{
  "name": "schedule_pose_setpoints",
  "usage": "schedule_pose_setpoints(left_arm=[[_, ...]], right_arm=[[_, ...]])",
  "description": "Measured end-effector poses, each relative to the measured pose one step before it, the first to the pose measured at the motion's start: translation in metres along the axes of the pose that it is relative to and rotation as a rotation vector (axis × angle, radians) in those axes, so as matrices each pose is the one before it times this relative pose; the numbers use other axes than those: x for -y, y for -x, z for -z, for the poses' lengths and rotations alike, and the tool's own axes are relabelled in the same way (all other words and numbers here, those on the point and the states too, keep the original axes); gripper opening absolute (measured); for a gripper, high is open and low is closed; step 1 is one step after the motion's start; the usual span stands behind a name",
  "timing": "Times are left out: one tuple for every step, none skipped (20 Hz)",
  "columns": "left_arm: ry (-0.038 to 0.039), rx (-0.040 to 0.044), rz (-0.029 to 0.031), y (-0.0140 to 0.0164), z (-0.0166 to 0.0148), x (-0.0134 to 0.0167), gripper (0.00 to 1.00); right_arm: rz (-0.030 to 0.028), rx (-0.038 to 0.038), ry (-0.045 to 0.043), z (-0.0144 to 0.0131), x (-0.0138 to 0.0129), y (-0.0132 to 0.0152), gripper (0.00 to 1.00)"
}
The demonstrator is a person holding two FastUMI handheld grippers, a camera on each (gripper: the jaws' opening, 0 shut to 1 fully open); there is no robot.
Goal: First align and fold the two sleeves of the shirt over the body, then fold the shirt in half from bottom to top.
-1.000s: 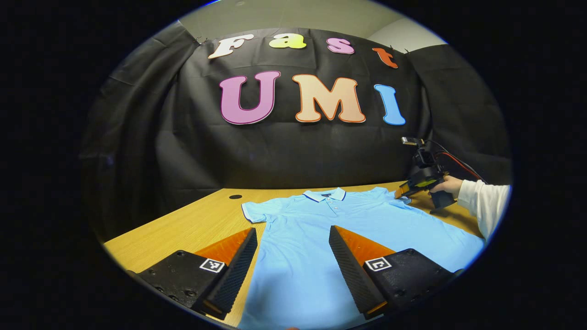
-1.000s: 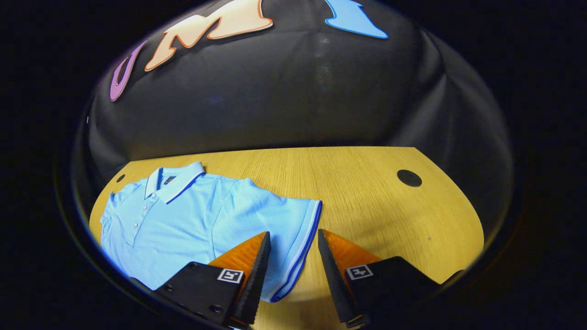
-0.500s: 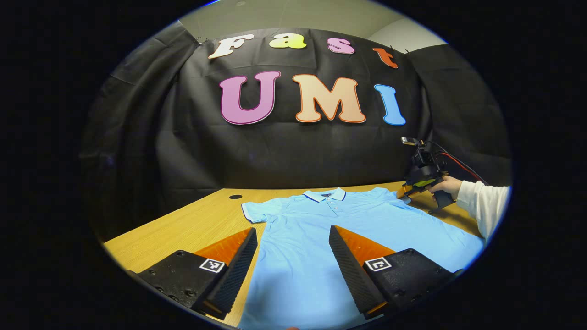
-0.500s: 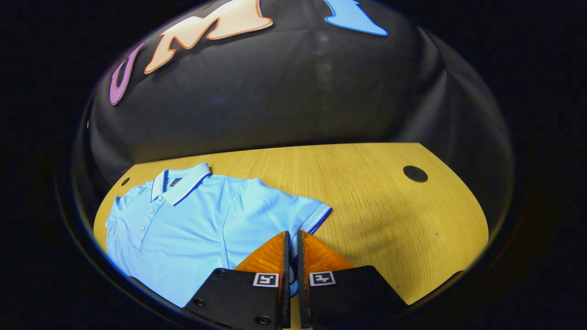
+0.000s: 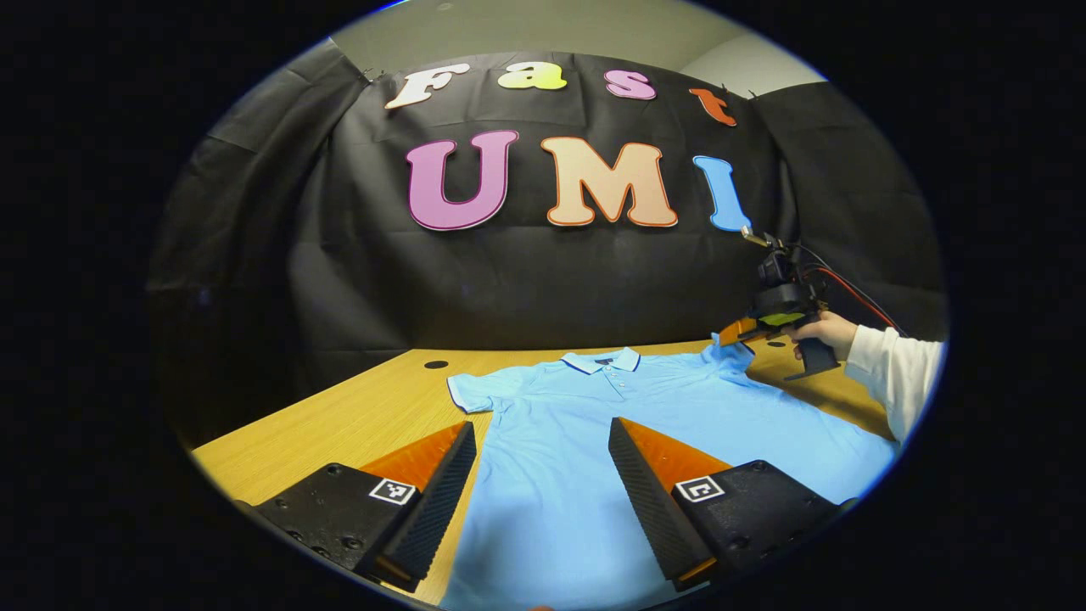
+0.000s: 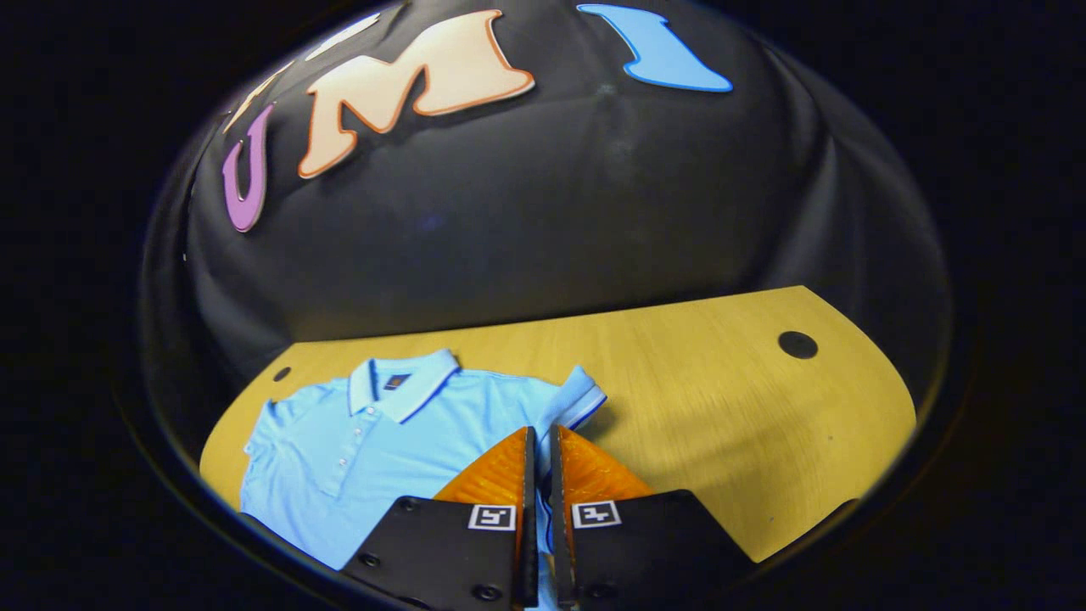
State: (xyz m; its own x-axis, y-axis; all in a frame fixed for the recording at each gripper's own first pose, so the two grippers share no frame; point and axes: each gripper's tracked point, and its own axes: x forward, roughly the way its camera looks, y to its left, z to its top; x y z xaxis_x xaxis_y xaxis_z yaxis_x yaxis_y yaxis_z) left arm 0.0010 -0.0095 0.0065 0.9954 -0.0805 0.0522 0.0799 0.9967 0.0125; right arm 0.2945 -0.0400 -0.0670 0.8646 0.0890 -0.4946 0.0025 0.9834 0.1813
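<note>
The right sleeve (image 6: 581,399), now clamped by the right gripper (image 6: 538,441), has been lifted for folding, while the left gripper (image 5: 543,441) is held wide.

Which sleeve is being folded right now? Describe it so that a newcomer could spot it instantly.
Start at the yellow wooden table, where a light blue polo shirt lies flat, collar toward the black cloth wall. The sleeve is the short one with the dark-striped cuff at the shirt's edge. Unlike the other sleeve, which lies flat, it is lifted off the table, pinched in the right gripper, jaws shut.
</note>
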Motion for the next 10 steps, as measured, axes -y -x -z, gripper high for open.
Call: schedule_pose_setpoints(left_arm=[[-0.00007, -0.00048, -0.00024, -0.00064, -0.00066, 0.00054, 0.95], [-0.00041, 0.00032, -0.00013, -0.00050, 0.00090, -0.00002, 0.95], [0.00022, 0.00079, -0.00033, -0.00010, -0.00039, -0.00058, 0.95], [0.00032, 0.00229, -0.00001, 0.00001, 0.00065, 0.00003, 0.95], [0.00031, 0.00240, -0.00039, -0.00031, -0.00043, -0.00022, 0.95], [0.00003, 0.00179, -0.00023, -0.00068, -0.00009, 0.00036, 0.95], [0.00002, -0.00008, 0.00004, -0.00039, -0.00004, 0.00034, 0.95], [0.00024, 0.00046, -0.00037, -0.00006, 0.00039, -0.00043, 0.95], [0.00018, 0.00090, -0.00008, 0.00053, -0.00024, -0.00012, 0.95], [0.00037, 0.00189, -0.00034, 0.00107, -0.00057, 0.00033, 0.95]], right_arm=[[-0.04425, 0.00260, 0.00083, 0.00182, -0.01509, 0.00287, 0.10], [-0.03844, -0.00945, 0.00384, 0.00399, -0.01473, 0.00131, 0.10], [-0.03393, -0.02130, 0.00226, 0.00796, -0.01242, 0.00003, 0.10], [-0.03224, -0.02685, -0.00133, 0.00910, -0.01133, -0.00005, 0.10], [-0.02529, -0.02760, -0.00149, 0.00990, -0.00917, -0.00069, 0.10], [-0.01010, -0.02294, -0.00003, 0.00804, -0.00498, -0.00125, 0.10], [-0.01006, -0.01607, 0.00396, 0.00679, -0.00313, -0.00211, 0.10], [-0.01264, -0.01549, 0.00507, 0.00507, -0.00331, -0.00082, 0.09], [-0.01546, -0.01128, 0.00117, 0.00527, -0.00345, 0.00039, 0.13], [-0.01286, -0.01003, 0.00894, 0.00208, -0.00393, 0.00344, 0.11]])
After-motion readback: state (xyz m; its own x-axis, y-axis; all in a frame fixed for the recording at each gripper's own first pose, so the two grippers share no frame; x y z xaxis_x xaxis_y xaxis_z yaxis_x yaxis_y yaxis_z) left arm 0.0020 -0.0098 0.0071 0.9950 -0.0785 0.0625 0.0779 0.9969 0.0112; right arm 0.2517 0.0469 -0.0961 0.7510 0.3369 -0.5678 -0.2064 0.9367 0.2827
